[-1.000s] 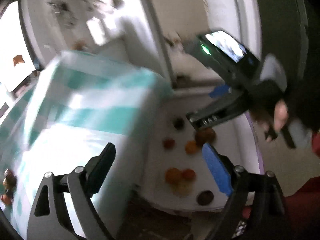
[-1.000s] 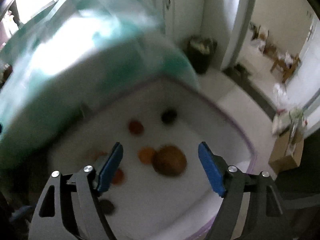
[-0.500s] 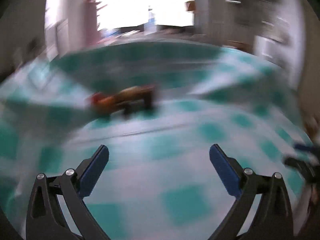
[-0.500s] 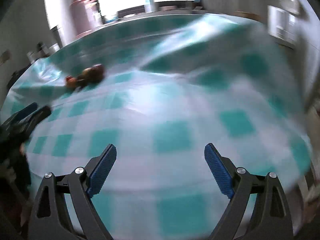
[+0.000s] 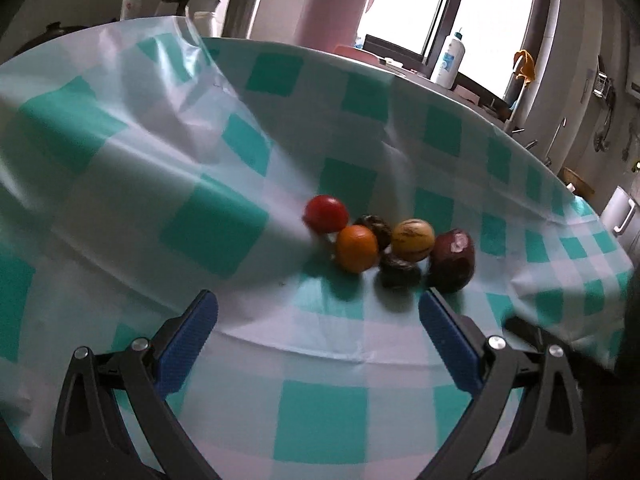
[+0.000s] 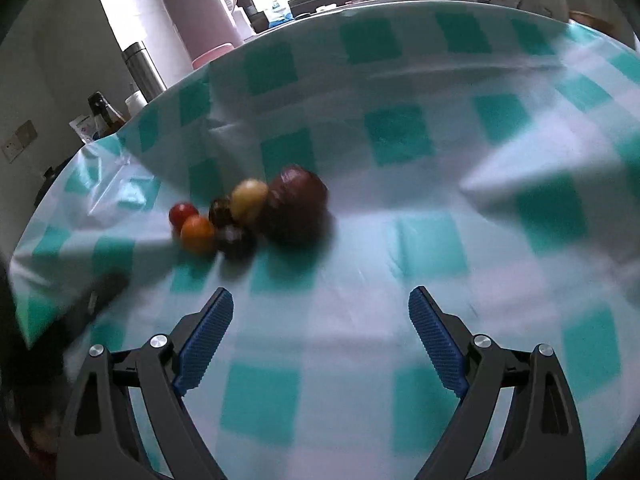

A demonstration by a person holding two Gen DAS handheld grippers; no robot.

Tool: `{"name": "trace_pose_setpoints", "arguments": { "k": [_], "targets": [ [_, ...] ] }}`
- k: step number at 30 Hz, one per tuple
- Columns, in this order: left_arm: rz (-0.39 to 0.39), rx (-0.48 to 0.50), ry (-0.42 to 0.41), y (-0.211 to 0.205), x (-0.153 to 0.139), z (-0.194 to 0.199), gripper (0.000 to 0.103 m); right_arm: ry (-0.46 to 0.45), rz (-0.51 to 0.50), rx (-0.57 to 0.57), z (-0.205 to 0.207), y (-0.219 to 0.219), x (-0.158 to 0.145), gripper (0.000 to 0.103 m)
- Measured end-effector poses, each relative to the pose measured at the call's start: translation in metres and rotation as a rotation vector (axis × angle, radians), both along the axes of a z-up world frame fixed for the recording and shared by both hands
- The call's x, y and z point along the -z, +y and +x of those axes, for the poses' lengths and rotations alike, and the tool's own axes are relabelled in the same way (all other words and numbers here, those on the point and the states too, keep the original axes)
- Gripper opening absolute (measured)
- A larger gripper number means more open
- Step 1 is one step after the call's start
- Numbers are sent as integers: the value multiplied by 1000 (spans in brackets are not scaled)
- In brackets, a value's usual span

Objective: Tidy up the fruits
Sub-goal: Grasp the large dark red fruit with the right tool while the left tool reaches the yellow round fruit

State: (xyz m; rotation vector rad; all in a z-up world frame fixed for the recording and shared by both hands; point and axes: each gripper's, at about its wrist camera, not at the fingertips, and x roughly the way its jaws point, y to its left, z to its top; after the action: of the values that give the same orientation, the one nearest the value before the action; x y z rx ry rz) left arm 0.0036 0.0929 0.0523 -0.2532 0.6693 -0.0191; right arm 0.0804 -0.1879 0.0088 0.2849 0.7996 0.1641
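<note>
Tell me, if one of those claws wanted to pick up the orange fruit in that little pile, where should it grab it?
Probably across its widest middle, coming from the near side and above. The orange fruit is round and sits at the front of the cluster, with bare tablecloth before it. A red fruit and two dark ones crowd its back and right, so one finger must slip between. The left gripper is open and nearest.

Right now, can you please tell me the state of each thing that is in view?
left gripper: open, empty.
right gripper: open, empty.
tablecloth: spread but wrinkled, fold raised at left.
fruits: six, clustered together on the cloth.
dark red fruit: skin damaged, pale patch on top.
pink flask: upright, lid on.
</note>
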Motion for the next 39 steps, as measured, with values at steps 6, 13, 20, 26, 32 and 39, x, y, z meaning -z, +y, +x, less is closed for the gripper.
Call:
{"name": "trace_pose_setpoints", "arguments": {
  "k": [6,13,20,26,32,39],
  "targets": [
    [-66,5,44,1,11,7,101,51,75,-3,46,13,12,87],
    [-26,36,34,-13,12,0,101,71,-24,-13,75,33,18,87],
    [-8,59,41,-22,14,-2,101,92,-66,-6,90,39,18,78],
    [-7,49,54,-22,17,0,101,123,-72,-57,92,50,19,73],
    [-12,53,67,-23,20,2,101,104,-14,-87,99,47,23,69],
    [-4,85,80,-30,23,7,101,1,3,-13,40,3,2,56]
  ]
}}
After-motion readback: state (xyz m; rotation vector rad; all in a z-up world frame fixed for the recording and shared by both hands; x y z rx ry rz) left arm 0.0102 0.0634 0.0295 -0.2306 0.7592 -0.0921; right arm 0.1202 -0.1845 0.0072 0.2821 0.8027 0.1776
